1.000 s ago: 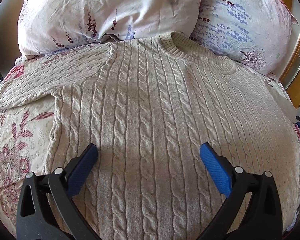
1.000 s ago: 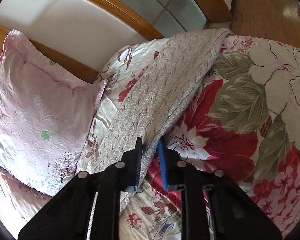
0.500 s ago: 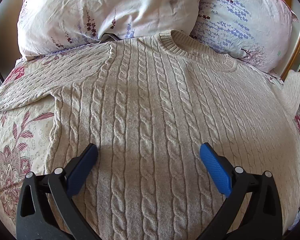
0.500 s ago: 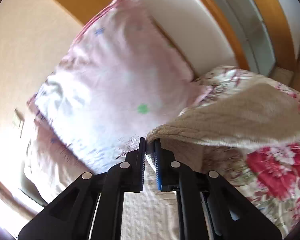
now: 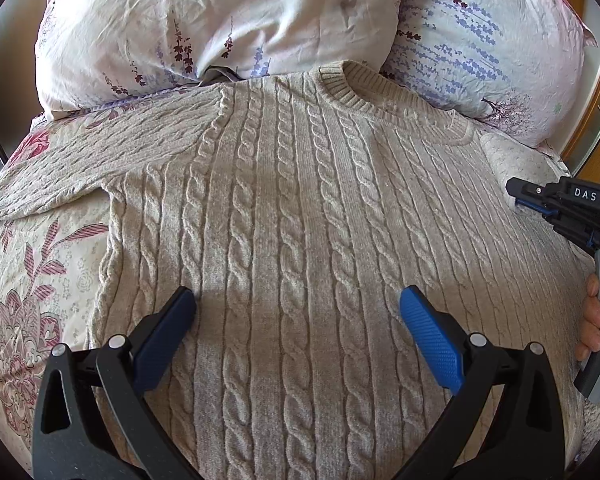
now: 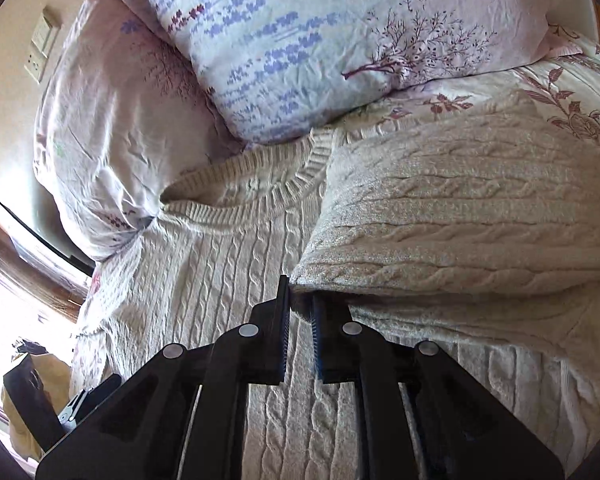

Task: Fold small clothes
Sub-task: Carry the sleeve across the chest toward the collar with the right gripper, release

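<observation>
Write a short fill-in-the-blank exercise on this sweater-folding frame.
1. The right gripper is pinching the sweater's ____.
2. The left gripper hovers over the beige cable-knit sweater with its jaws ____.
3. Two floral ____ lie behind the sweater's ribbed collar.

Missing words: sleeve; open; pillows

The cable-knit sweater (image 5: 300,208) is pale oatmeal beige, patterned with vertical twisted cables and a ribbed collar. The bedsheet (image 5: 32,280) is cream with dusky red and maroon flowers and striped leaves. 2 pillows lie at the head: the left pillow (image 5: 220,20) is pale pink-white with dark purple sprigs, and the right pillow (image 5: 492,40) is pale with rows of lavender-blue blossoms and a maroon tree. The left gripper (image 5: 298,312) is black with blue finger pads; the right gripper (image 6: 300,312) is black too, its pads blue.
</observation>
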A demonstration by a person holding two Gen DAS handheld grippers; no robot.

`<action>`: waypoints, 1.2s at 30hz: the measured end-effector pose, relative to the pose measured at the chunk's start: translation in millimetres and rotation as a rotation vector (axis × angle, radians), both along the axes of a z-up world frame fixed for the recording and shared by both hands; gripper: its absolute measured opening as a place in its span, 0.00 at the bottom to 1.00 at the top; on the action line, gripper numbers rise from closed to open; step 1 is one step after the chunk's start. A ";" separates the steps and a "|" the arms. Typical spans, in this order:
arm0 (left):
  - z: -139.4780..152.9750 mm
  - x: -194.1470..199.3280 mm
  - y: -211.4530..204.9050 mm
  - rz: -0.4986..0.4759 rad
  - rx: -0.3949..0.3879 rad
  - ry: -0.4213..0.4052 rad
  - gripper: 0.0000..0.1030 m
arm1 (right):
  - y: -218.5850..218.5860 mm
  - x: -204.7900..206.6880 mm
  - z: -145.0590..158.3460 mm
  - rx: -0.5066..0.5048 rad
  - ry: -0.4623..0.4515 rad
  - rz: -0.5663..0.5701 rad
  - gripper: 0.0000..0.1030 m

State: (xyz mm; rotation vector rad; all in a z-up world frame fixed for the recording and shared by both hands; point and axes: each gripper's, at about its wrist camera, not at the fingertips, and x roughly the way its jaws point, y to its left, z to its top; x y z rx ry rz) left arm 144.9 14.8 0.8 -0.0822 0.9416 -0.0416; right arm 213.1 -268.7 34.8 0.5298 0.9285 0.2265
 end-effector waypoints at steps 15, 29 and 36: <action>2.1 -1.0 0.4 0.003 -0.016 -0.004 0.98 | -174.2 -85.0 6.2 0.249 0.087 -0.683 0.52; 3.7 -1.5 0.2 0.005 -0.022 -0.005 0.98 | -204.3 -59.9 -12.0 0.256 0.026 -0.782 0.10; 4.6 -1.7 1.4 0.006 -0.035 -0.009 0.98 | -140.4 -30.6 76.5 0.243 -0.253 -0.492 0.09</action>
